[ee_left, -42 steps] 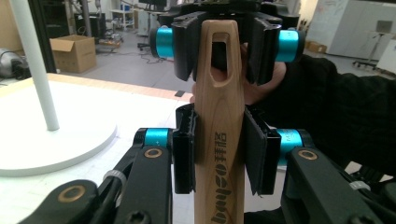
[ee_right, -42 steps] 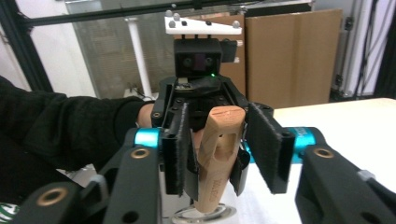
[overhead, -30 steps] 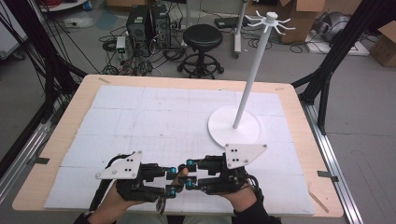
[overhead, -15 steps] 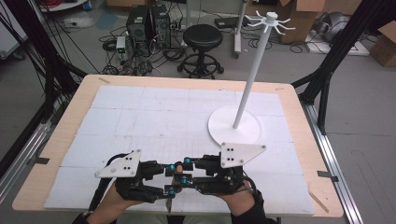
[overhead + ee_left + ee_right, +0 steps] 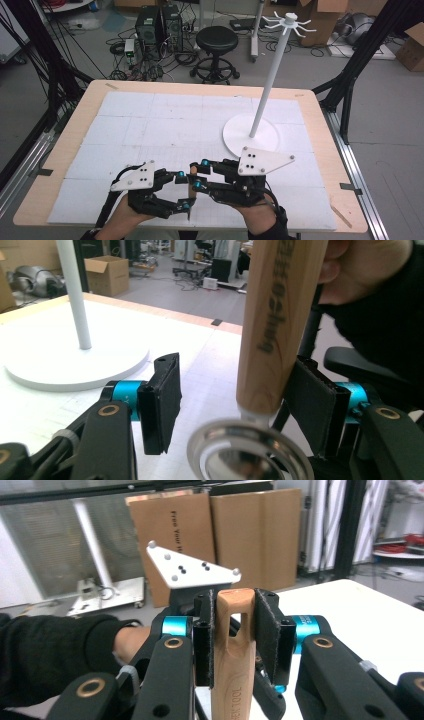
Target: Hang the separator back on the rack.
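Note:
A utensil with a wooden handle [image 5: 232, 670] stands upright in my right gripper [image 5: 235, 600], whose pads are shut on the slotted end of the handle. In the left gripper view the same handle [image 5: 280, 315] leans against the right-hand pad, with a round metal end [image 5: 245, 450] below it. My left gripper [image 5: 235, 370] is open, with a wide gap on its other side. From above, the left gripper [image 5: 184, 189] and right gripper [image 5: 199, 174] meet nose to nose near the table's front edge, the handle [image 5: 192, 182] between them.
A white stand with a round base [image 5: 235, 135] and a tall pole [image 5: 270, 75] topped by hooks rises just behind the right gripper. The white mat [image 5: 150, 125] stretches to the left and back. The table's front edge [image 5: 60, 224] is close to both hands.
Both grippers have shifted only slightly and stay nose to nose. The utensil remains in the right gripper's hold.

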Demonstrator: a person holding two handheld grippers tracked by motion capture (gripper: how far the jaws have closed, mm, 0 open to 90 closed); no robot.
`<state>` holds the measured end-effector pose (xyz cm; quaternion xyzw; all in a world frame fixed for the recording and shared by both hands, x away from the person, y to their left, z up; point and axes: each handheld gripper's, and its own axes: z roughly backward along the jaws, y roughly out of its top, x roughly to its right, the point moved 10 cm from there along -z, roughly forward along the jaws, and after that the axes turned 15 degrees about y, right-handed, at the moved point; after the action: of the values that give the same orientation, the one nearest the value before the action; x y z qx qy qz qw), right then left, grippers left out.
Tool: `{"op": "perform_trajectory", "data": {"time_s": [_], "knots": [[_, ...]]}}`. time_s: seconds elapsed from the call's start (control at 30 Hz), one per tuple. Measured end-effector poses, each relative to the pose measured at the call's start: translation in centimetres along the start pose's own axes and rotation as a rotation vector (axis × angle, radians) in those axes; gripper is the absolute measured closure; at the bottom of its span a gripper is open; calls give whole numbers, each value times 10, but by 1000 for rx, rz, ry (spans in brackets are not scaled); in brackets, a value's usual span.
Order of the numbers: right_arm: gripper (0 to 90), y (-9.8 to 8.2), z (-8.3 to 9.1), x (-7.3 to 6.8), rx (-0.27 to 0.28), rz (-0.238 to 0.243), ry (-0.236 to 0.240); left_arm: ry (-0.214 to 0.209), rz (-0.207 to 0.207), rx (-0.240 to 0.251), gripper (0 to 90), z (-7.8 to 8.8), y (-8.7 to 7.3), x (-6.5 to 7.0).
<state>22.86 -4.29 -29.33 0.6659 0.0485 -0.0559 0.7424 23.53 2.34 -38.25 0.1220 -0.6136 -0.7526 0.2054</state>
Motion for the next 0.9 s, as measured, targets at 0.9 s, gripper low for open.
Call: {"op": "perform_trajectory", "data": {"time_s": [0.9], "knots": [[710,-8,2,9,31,-42,-40,-34,4,-35,626,-5,-5,8]]}}
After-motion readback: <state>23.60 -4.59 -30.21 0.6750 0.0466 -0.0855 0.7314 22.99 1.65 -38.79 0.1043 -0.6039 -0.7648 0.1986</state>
